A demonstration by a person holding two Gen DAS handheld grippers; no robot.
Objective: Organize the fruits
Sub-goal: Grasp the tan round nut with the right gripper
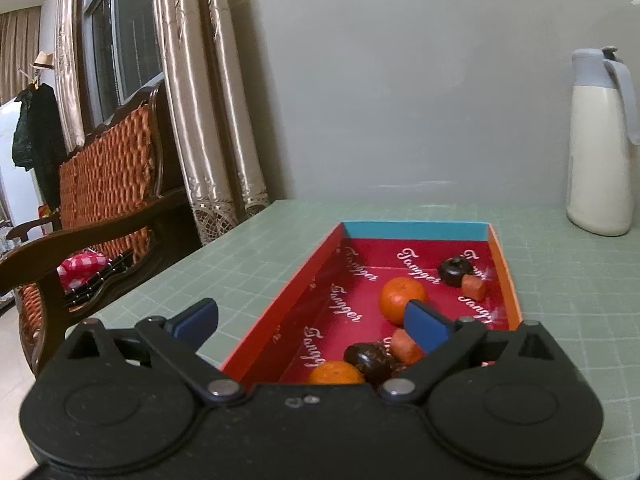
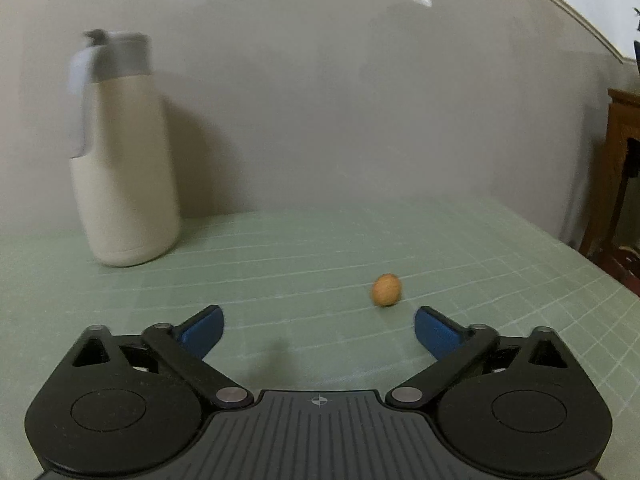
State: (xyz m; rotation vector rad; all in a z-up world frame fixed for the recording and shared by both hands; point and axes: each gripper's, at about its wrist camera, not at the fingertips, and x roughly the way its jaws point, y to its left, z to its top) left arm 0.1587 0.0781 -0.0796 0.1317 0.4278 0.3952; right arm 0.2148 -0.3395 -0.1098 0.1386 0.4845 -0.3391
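In the left wrist view a red box with a blue far wall lies on the green mat. It holds an orange, a second orange near me, two dark round fruits and two reddish stubs. My left gripper is open and empty over the box's near end. In the right wrist view a small tan round fruit lies alone on the mat. My right gripper is open and empty, just short of it.
A cream jug with a grey lid stands at the back by the wall; it also shows in the left wrist view. A wooden bench with orange cushions and curtains are left of the table. Wooden furniture stands right.
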